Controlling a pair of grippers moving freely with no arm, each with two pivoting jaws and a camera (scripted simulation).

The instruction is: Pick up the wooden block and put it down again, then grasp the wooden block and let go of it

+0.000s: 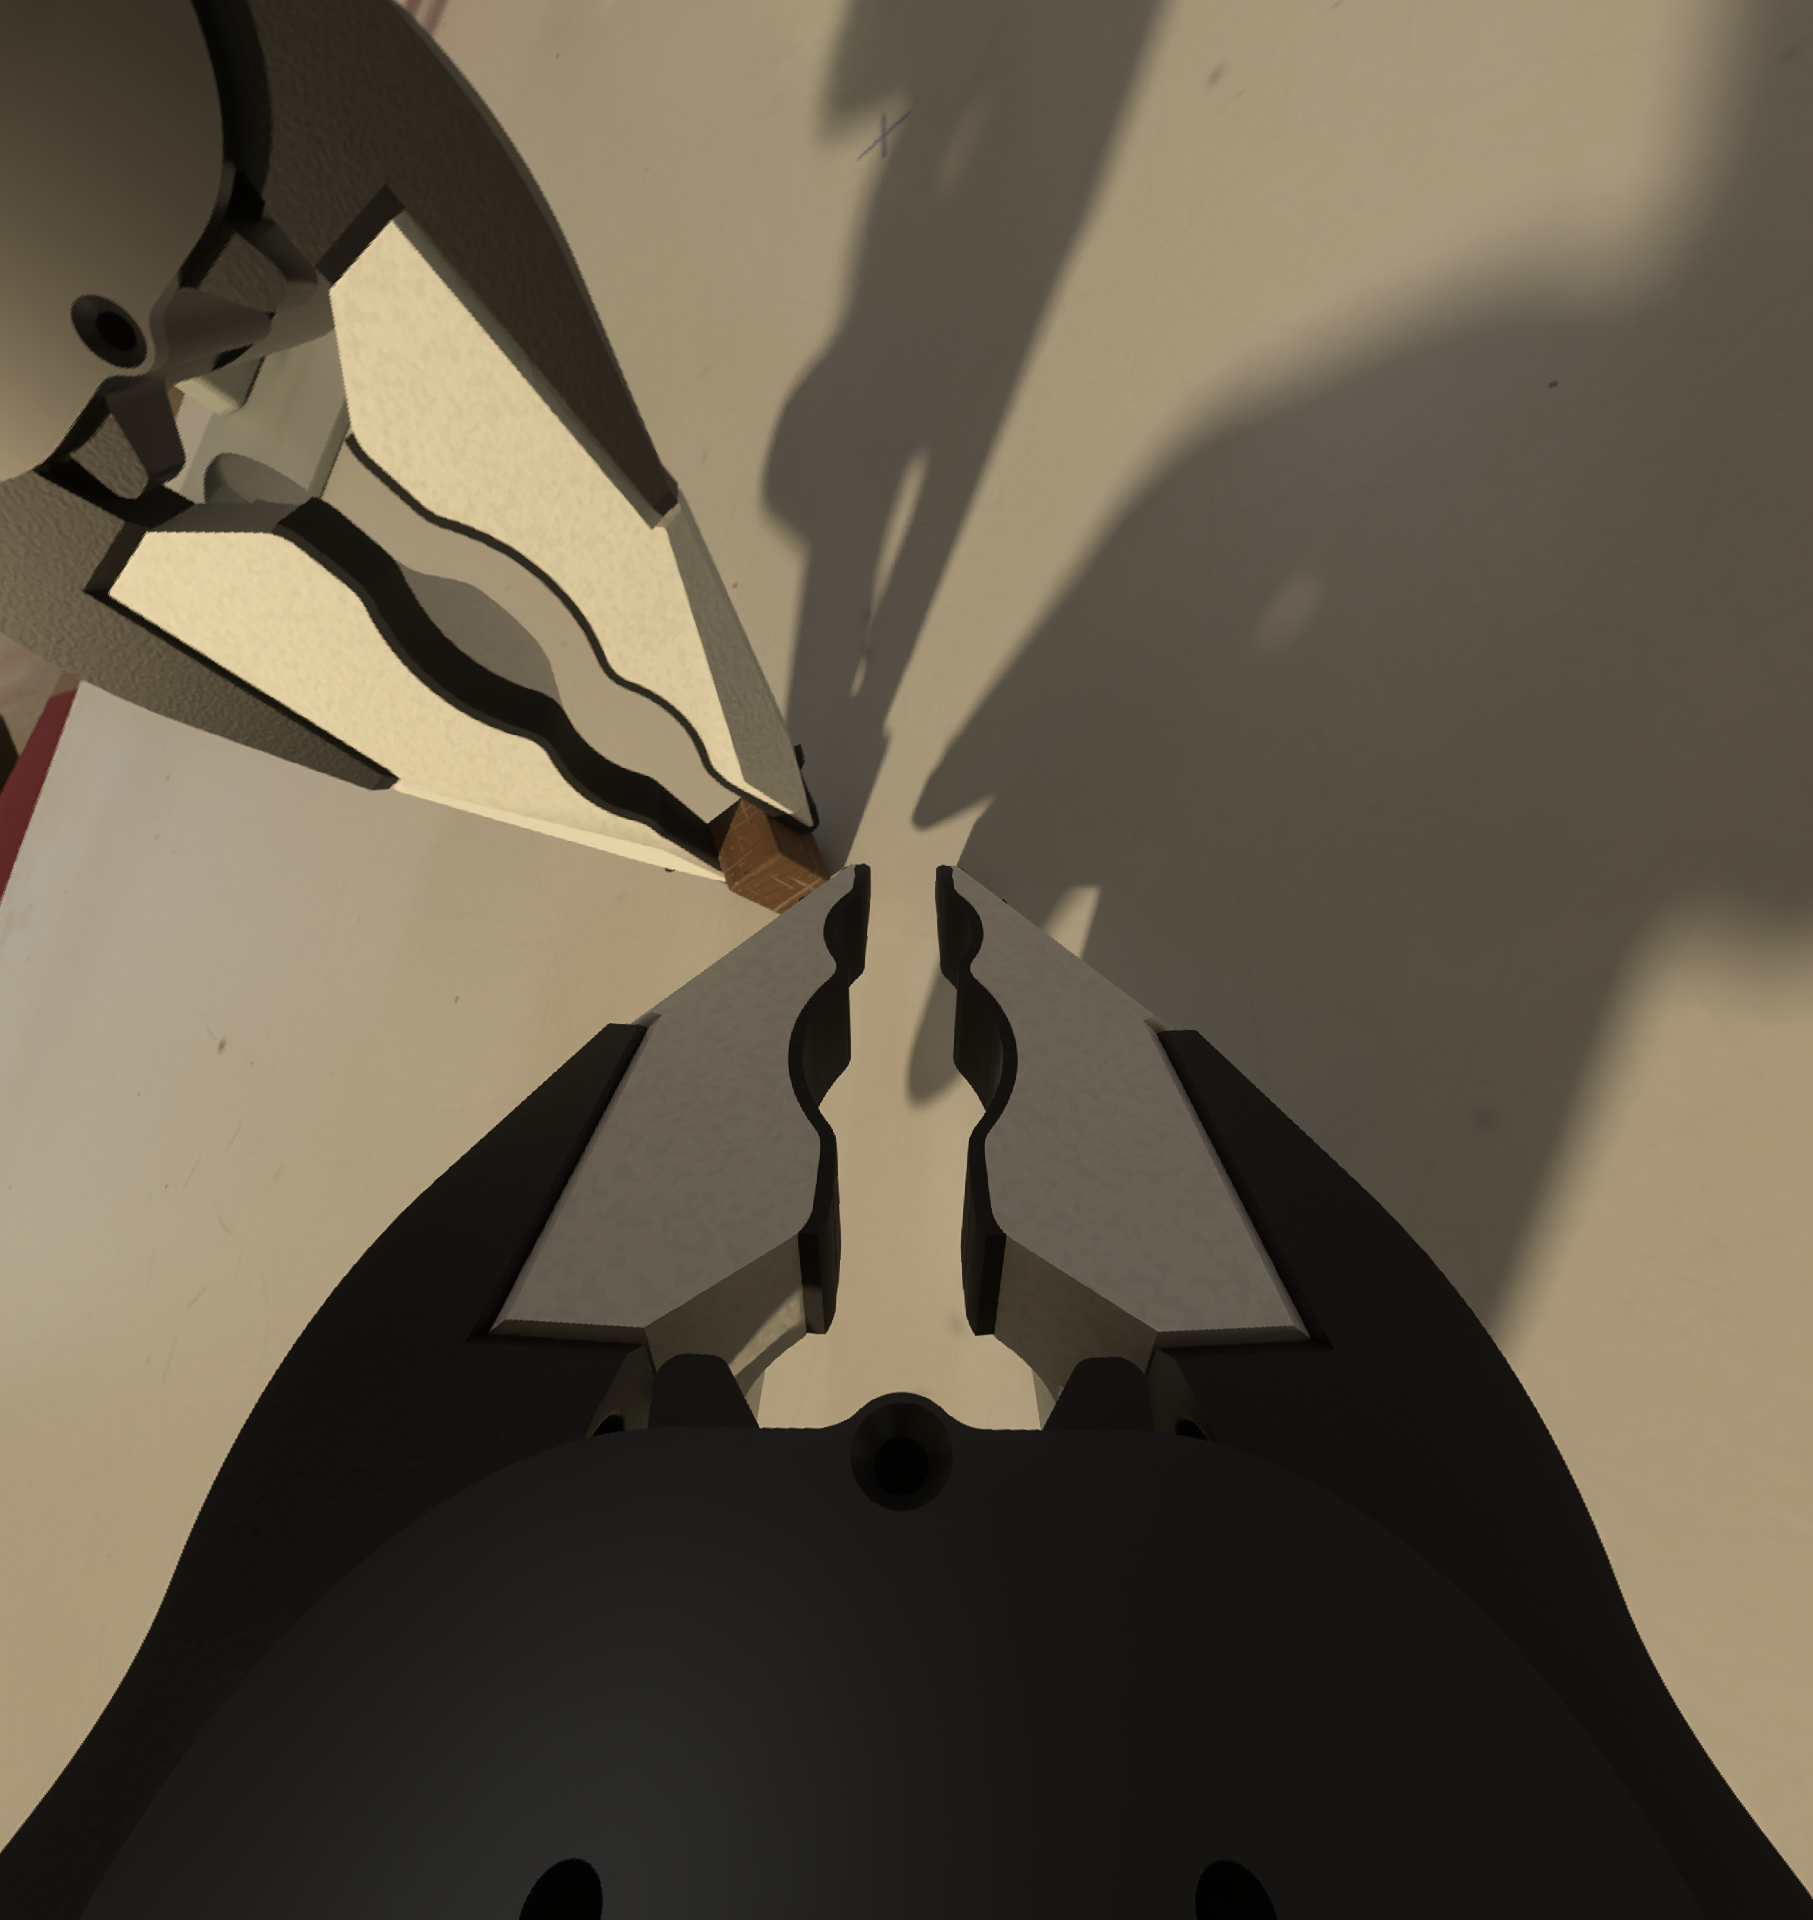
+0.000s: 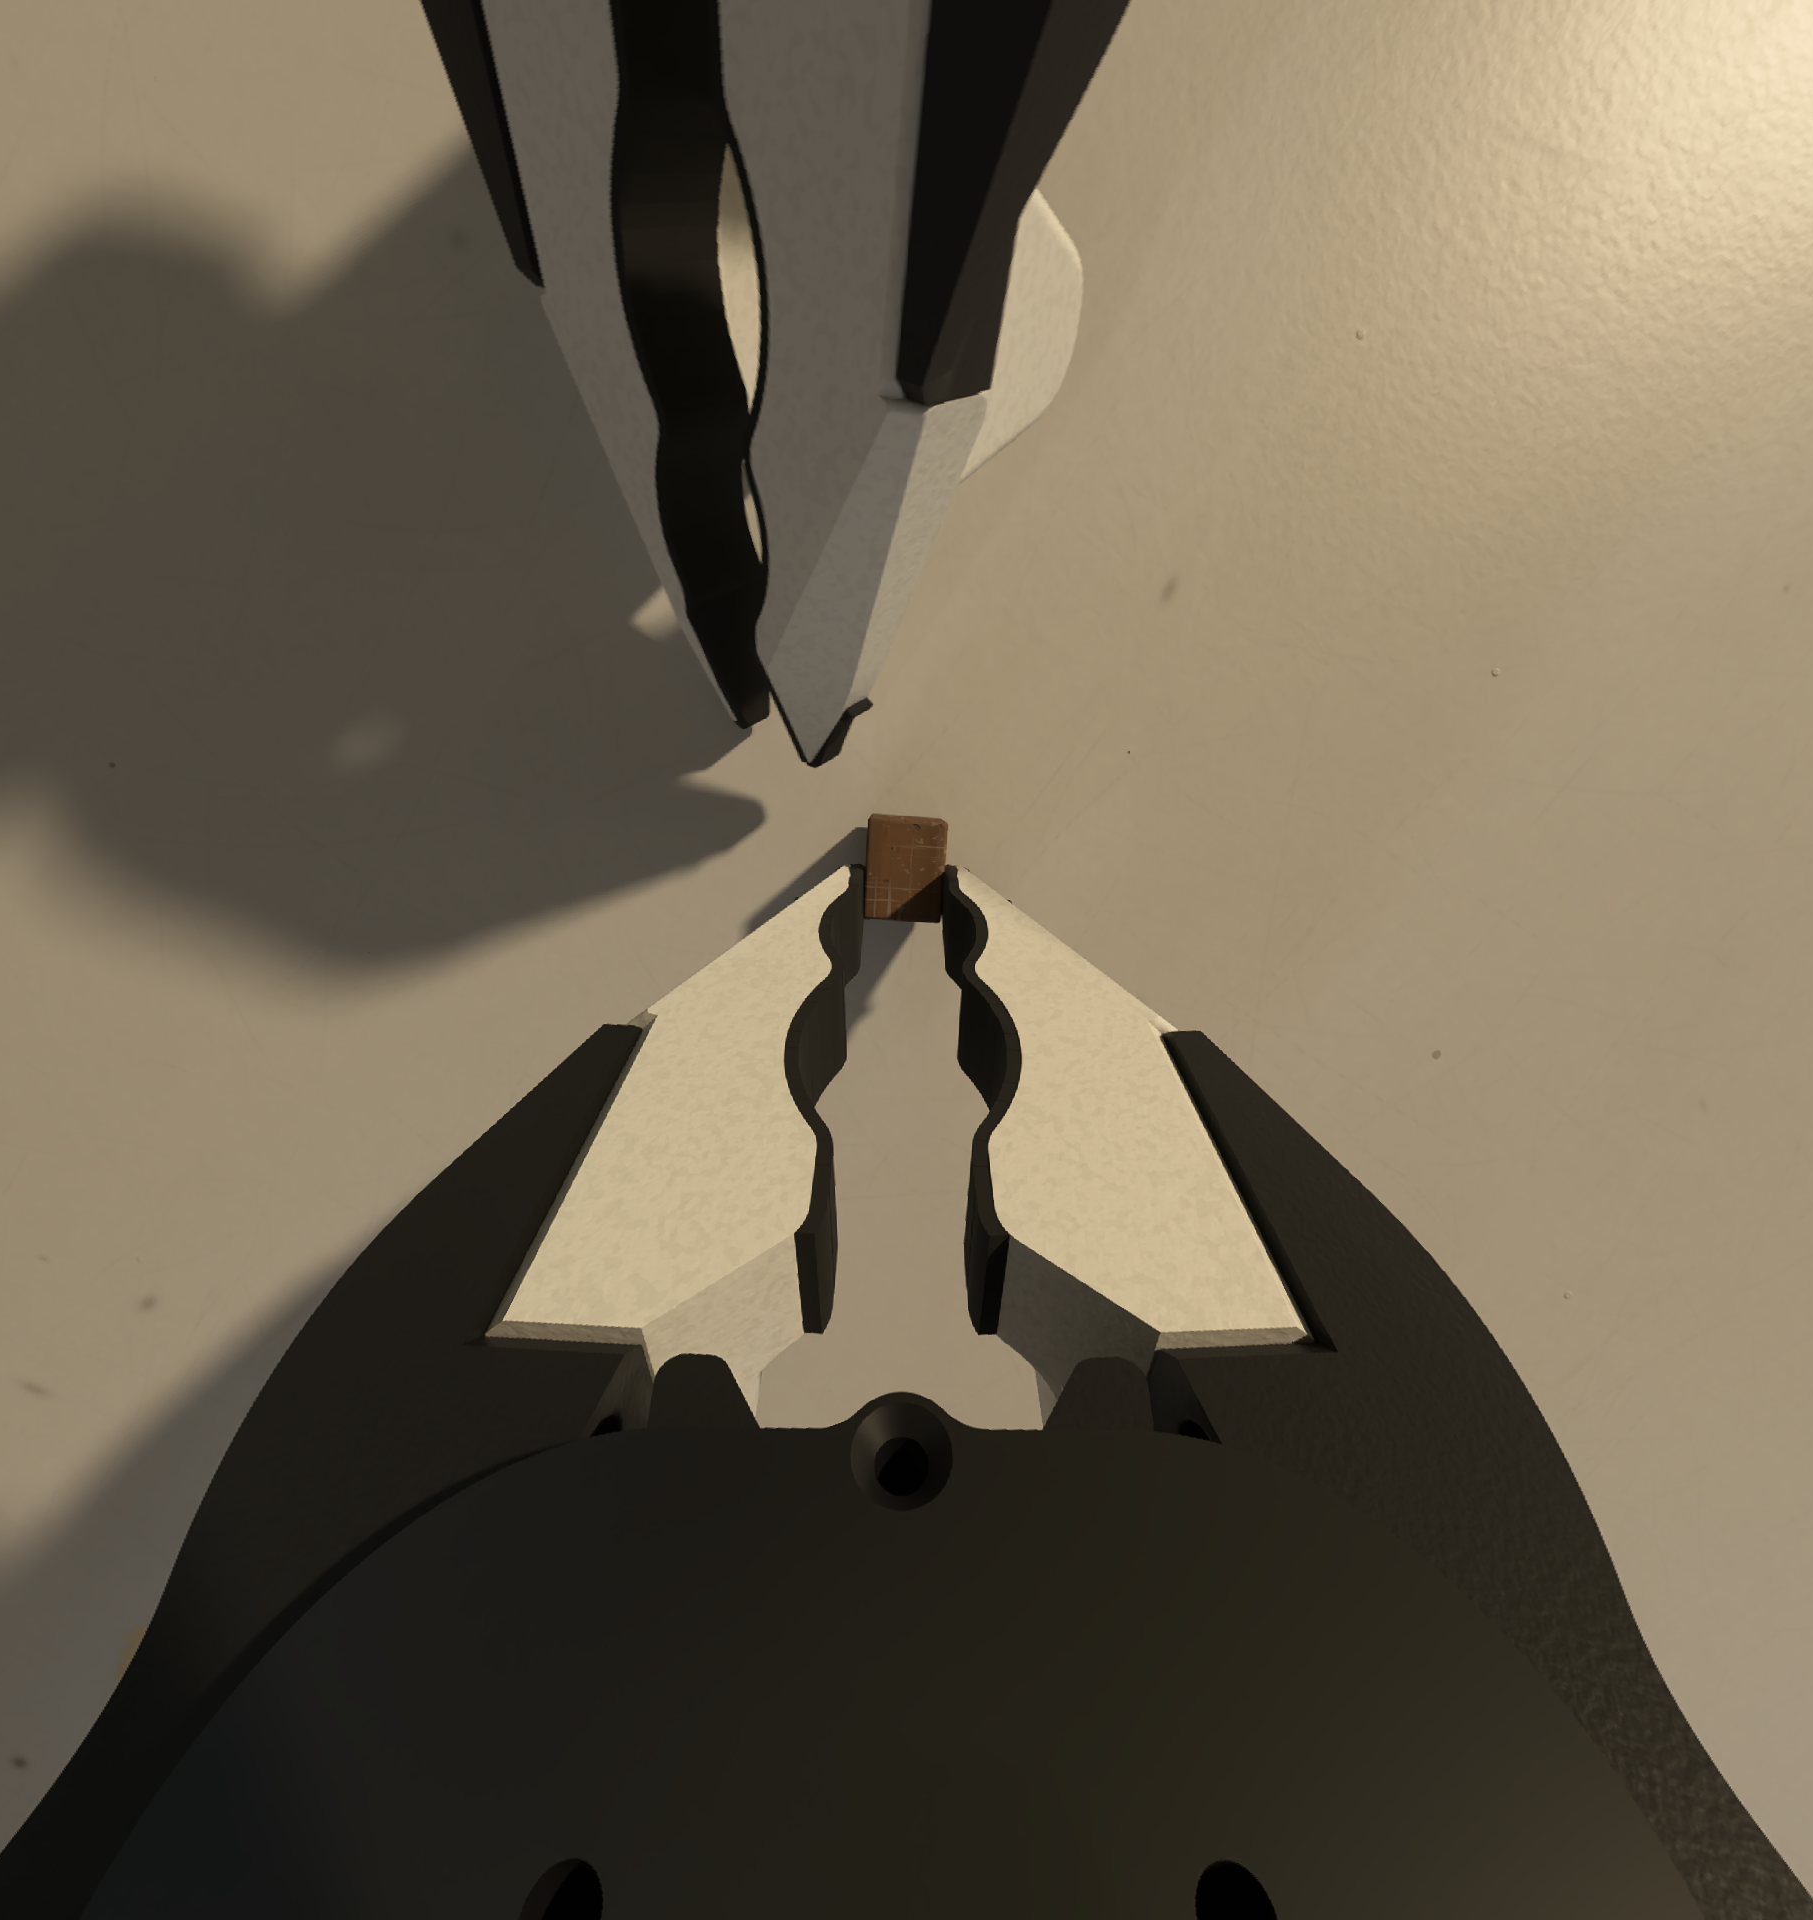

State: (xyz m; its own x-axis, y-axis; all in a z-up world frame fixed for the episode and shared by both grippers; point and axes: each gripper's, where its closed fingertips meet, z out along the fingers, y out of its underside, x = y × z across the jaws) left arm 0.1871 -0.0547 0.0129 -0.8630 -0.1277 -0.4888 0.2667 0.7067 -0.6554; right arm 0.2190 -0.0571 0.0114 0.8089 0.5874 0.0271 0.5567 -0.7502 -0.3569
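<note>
**Spotter:** Where's your right gripper?

**Me:** My right gripper (image 2: 904,885) is clamped on the wooden block (image 2: 907,868). Both fingertips (image 2: 959,894) press its sides, right at the tips, with most of the block sticking out in front. The left wrist view agrees: the block (image 1: 772,862) sits pinched at the very end of that gripper (image 1: 767,847).

**Spotter:** Lifted or down?

**Me:** I can't tell for sure. The block reads very close to the pale tabletop (image 2: 1401,623), with a shadow tucked right beneath it, so either resting or barely off.

**Spotter:** And the left?

**Me:** My left gripper (image 1: 902,883) has its fingers slightly apart with nothing between them, only table showing through the gap. It hangs just beside the block, tips near it, apparently not touching. From the right wrist view it points (image 2: 808,732) down just beyond the block.

**Spotter:** So how far along?

**Me:** My judgement: one grasp is live, so this is either the pick-up-and-set-down part or the grasp-and-release part. I can't say which from here. At the least, a release is left.
</note>
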